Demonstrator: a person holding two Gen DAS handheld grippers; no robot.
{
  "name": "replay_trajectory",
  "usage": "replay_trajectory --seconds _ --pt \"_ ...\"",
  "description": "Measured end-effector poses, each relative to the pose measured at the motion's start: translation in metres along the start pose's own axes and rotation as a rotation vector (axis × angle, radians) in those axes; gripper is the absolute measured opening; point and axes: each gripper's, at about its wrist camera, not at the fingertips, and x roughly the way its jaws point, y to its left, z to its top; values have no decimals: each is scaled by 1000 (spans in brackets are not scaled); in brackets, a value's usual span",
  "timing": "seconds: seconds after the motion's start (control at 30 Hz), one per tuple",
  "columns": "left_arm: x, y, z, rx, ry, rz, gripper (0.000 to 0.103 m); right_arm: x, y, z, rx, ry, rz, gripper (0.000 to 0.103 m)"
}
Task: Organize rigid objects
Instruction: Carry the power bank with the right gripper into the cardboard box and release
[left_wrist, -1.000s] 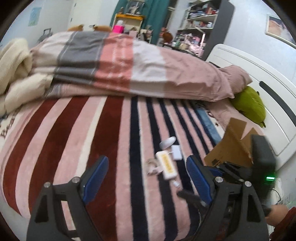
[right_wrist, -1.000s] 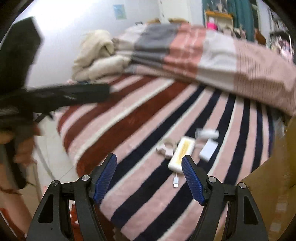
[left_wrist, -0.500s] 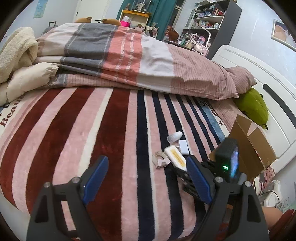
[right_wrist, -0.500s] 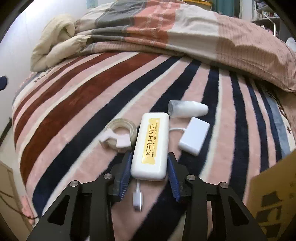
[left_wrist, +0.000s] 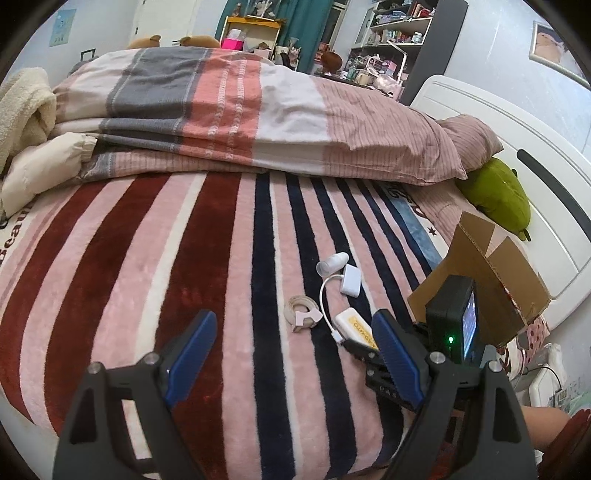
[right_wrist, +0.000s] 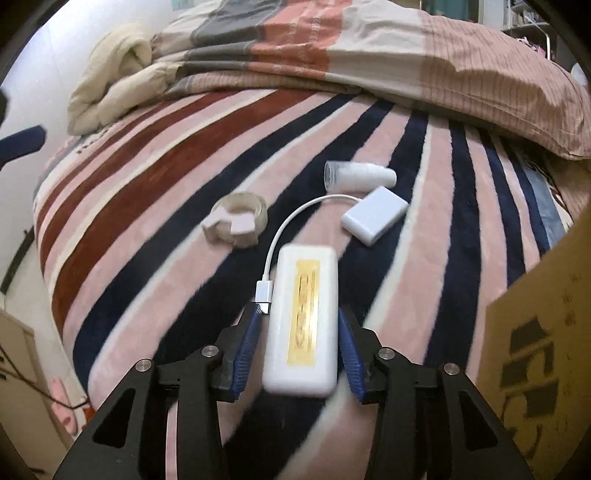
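Note:
My right gripper (right_wrist: 297, 350) is shut on a white case with a yellow label (right_wrist: 304, 321) and holds it just above the striped blanket; the case also shows in the left wrist view (left_wrist: 356, 326). On the blanket lie a tape roll (right_wrist: 236, 219), a white adapter (right_wrist: 375, 214) with its cable and plug, and a small white bottle (right_wrist: 356, 175). My left gripper (left_wrist: 295, 362) is open and empty, left of these things. A cardboard box (left_wrist: 491, 280) stands at the right.
A folded striped duvet (left_wrist: 229, 110) lies across the far side of the bed. A cream blanket (left_wrist: 22, 110) is piled at the far left. A green plush (left_wrist: 498, 195) rests by the white headboard (left_wrist: 535, 177). The bed's front edge is close below.
My right gripper has closed on the white case and lifted it back off the adapter's cable, which now lies uncovered. The left gripper has barely moved.

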Motion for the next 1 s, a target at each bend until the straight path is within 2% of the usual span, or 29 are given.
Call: replay_trajectory --seconds 0.13,0.3,0.43,0.53,0.57,0.63,0.73,0.87,1.0 --pt "2 -4 1 6 6 -10 84 -8 1 1 -15 -20 -17 31" --pt "7 -18 4 27 14 -58 84 -53 17 6 -65 -106 64 31" --pt "3 -34 10 45 -7 -148 83 -101 33 18 -115 -205 142 31" --pt "-4 -51 19 78 -32 -198 69 -136 41 25 -154 -279 168 31" --pt "-6 -55 23 80 -44 -236 64 -148 41 26 -162 -304 172 31" --pt "-12 -67 30 94 -62 -301 53 -166 40 28 -172 -341 168 31" --pt "-16 -90 42 140 -75 -354 41 -183 33 29 -175 -382 143 31" --pt "-9 -126 55 198 -66 -391 41 -200 8 26 -151 -418 101 31" --pt "11 -166 64 253 -24 -421 41 -212 -28 17 -95 -424 56 31"
